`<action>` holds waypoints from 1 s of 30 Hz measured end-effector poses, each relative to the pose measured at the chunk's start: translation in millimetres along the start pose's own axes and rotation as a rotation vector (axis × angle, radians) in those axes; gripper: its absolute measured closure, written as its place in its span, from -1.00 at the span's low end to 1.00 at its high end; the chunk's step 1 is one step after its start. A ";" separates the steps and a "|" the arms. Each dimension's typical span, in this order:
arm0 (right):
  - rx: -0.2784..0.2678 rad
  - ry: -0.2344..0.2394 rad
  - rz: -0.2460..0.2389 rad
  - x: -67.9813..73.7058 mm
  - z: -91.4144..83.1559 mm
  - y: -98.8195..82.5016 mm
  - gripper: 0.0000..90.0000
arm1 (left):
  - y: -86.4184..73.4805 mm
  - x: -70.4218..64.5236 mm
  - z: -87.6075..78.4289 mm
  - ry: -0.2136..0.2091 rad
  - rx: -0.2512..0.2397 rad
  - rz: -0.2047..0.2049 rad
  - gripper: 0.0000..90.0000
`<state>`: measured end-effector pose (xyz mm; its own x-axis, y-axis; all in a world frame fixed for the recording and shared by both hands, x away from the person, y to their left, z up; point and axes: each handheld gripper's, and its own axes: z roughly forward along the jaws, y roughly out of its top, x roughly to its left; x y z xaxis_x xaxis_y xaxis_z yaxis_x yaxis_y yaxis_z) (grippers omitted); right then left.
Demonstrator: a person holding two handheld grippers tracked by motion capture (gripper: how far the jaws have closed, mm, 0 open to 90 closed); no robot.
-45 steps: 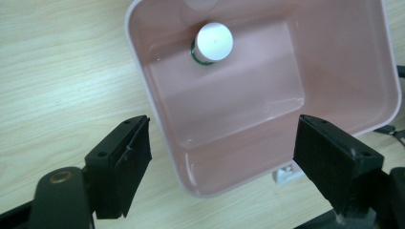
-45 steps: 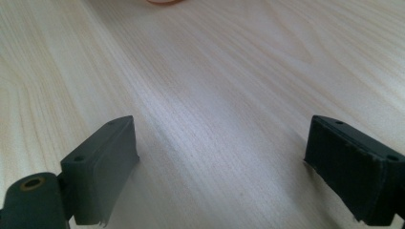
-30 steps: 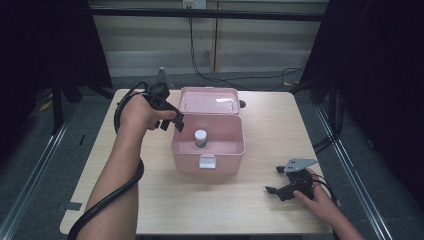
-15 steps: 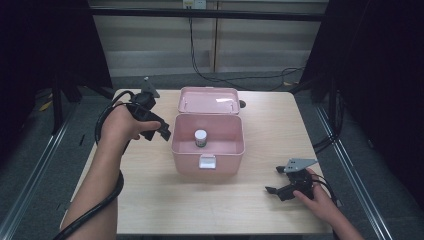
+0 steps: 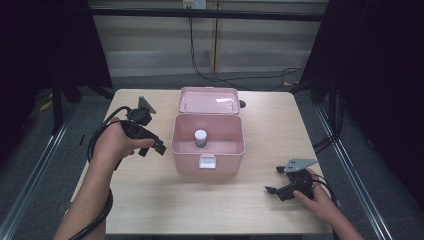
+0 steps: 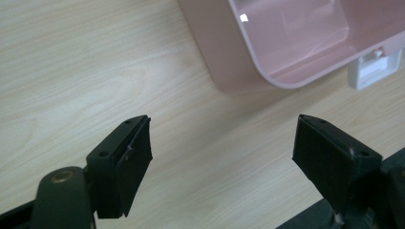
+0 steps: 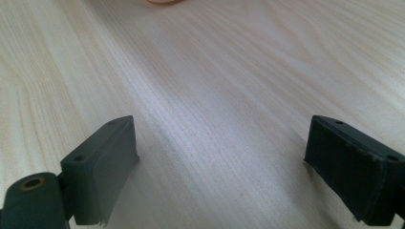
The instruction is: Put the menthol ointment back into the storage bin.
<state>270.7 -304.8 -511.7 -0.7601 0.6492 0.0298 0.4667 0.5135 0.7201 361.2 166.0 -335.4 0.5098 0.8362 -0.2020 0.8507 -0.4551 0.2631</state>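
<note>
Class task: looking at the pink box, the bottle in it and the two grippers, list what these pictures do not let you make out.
- Bottle, high view: label too small to read.
- Box, left gripper view: cut off by the top and right edges, so the bottle's spot is out of frame.
- Latch, high view: too small to tell how it works.
- Box, right gripper view: top edge cuts off all but a sliver.

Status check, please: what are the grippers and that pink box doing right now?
Left gripper open, beside box. Right gripper open, on table. Lid up, bottle inside. Nothing blocking.

The open plastic box (image 5: 207, 150) is pink with a white latch (image 5: 207, 161); the wooden table (image 5: 150, 200) shows pale streaked grain.
</note>
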 end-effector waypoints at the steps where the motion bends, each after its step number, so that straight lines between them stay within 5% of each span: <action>1: 0.000 0.000 0.000 0.0 0.0 0.0 -0.78 | -1.7 0.5 1.6 -0.003 -0.001 0.004 -0.55; 30: 0.002 0.000 0.002 0.2 -0.1 -0.1 -0.78 | -50.1 22.4 75.8 -0.033 -0.038 0.023 -0.54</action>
<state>270.5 -304.8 -511.7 -0.7595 0.6497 0.0311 0.4686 0.5134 0.7189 339.8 184.4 -424.7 0.5338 0.8149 -0.2259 0.8334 -0.4618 0.3035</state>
